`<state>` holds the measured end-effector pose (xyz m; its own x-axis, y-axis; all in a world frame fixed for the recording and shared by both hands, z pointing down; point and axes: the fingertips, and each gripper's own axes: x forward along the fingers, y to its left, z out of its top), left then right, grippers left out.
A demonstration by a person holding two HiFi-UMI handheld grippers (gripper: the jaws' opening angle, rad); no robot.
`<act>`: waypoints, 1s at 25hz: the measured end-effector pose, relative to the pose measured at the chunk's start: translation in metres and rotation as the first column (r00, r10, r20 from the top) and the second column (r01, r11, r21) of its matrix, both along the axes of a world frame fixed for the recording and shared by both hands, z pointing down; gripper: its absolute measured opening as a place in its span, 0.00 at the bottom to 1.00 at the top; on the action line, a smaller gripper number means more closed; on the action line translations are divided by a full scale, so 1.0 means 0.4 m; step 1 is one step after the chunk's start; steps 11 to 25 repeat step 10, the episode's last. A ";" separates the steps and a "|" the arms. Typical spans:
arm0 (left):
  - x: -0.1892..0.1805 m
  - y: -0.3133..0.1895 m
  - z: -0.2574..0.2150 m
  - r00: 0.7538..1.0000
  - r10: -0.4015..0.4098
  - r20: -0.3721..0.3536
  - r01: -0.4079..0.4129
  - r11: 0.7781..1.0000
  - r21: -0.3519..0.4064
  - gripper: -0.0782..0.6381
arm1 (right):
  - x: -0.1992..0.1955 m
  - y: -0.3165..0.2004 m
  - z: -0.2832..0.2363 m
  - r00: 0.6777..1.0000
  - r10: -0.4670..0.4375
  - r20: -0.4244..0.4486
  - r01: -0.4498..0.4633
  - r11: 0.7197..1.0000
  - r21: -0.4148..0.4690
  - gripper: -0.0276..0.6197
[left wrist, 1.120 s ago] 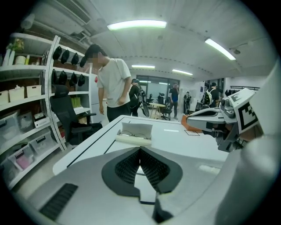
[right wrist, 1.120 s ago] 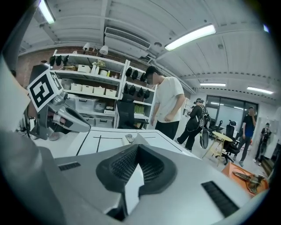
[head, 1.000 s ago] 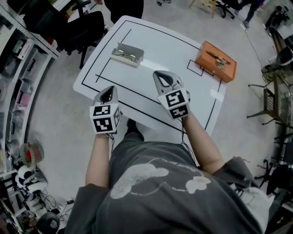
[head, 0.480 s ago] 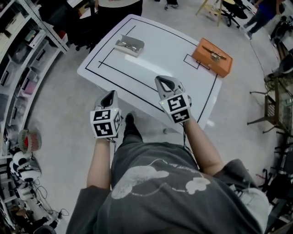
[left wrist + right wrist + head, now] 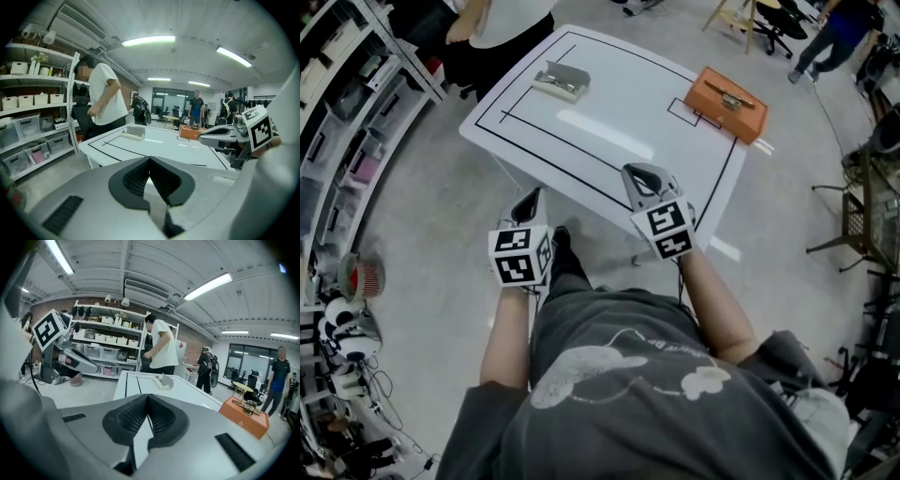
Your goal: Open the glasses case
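Our left gripper [image 5: 531, 196] and right gripper [image 5: 639, 172] had their jaws shut, with nothing in them. The orange case [image 5: 727, 103] sat on the table [image 5: 609, 127], far ahead of both jaws and a bit to the right.

We see a white table [image 5: 619, 122] with thin black lines at the top middle. An orange case [image 5: 748, 117] is at upper right, a grey case [image 5: 561, 82] at upper left. The left gripper [image 5: 532, 197] and right gripper [image 5: 639, 173] are grey, with black-and-white square patterns. Our shirt [image 5: 619, 412] is dark grey with white clouds.
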<state>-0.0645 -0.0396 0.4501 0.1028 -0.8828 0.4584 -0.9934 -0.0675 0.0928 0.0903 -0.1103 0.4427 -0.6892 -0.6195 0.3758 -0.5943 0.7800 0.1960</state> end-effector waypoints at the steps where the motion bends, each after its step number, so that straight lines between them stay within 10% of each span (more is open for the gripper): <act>1: 0.010 0.012 0.003 1.000 0.000 -0.001 0.000 1.000 -0.002 0.11 | 0.009 0.011 0.008 1.000 0.000 -0.001 0.000 1.000 -0.005 0.04; 25: 0.077 0.080 0.033 1.000 0.002 -0.007 -0.002 1.000 -0.019 0.11 | 0.080 0.068 0.079 1.000 0.015 -0.015 -0.016 0.998 -0.059 0.04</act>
